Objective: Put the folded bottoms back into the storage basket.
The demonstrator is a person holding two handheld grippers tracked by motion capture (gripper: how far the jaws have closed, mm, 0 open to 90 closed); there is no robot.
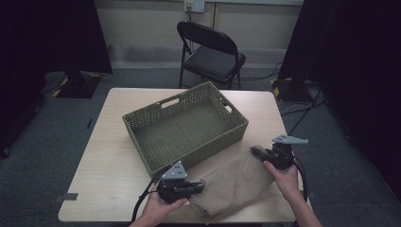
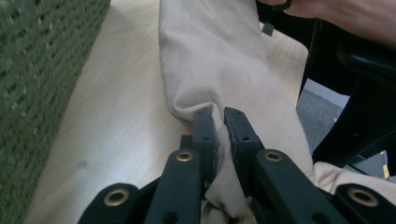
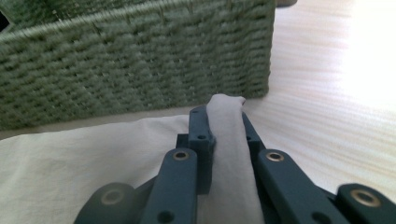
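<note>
Green basket right behind the tan cloth on the table, each claw (left, right) clenched on a cloth end, pinched corners hidden.

The left tongs are held in the left hand at the near edge, pointed rightward, jaws clamped on a fold of cloth. The right tongs are gripped by the right hand, aimed leftward, jaws likewise pinched on the cloth. Both forearms are extended in from below.
</note>
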